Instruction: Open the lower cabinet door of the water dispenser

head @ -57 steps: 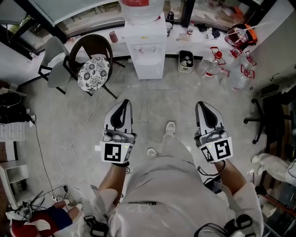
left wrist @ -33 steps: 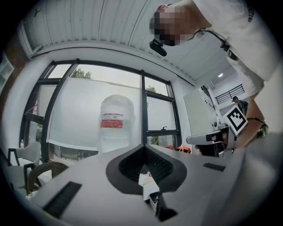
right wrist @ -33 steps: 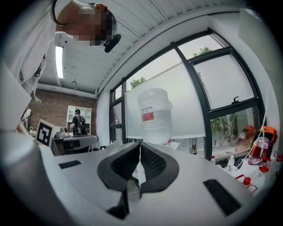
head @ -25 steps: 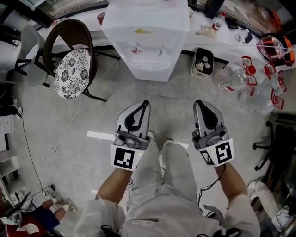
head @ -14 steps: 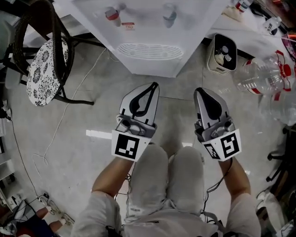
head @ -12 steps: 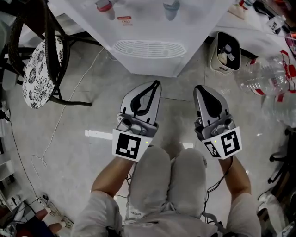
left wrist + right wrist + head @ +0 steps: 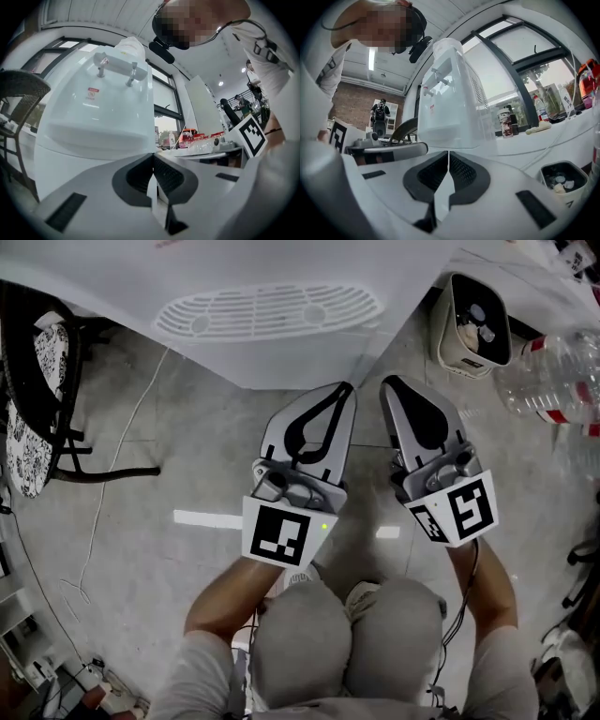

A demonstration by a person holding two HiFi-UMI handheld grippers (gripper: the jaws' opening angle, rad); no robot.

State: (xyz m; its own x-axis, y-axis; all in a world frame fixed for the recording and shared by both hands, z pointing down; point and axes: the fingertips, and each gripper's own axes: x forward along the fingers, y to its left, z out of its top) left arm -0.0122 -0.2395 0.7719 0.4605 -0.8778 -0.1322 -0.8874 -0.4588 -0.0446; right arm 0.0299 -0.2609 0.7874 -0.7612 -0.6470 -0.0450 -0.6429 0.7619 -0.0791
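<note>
Floor: we are recording a grey tiled floor (image 7: 141,549) that is carrying everything listed below.
Water dispenser: the white water dispenser (image 7: 281,357) is standing towards the floor's far edge, directly ahead of both grippers, with its vented drip tray (image 7: 267,310) facing us.
Lower cabinet door: the lower cabinet door (image 7: 51,171) is showing beneath the tray ledge in the left gripper view. Neither gripper is touching it, and we cannot tell its seam or handle.
Person: the person's knees (image 7: 347,652) are bending at the floor's near edge.
Chair: a dark-framed chair (image 7: 42,371) with a patterned cushion is standing at the floor's left edge.
Bottles: clear plastic bottles (image 7: 553,362) are lying at the floor's right edge.
Bin: a beige bin (image 7: 473,320) is sitting just right of the dispenser.
Left gripper: the left gripper (image 7: 345,388) is pointing at the dispenser's base, its fingers pressing together on nothing.
Right gripper: the right gripper (image 7: 386,382) is lying alongside, its fingers likewise closing on nothing.
Cable: a white cable (image 7: 112,484) is trailing across the floor's left side.
</note>
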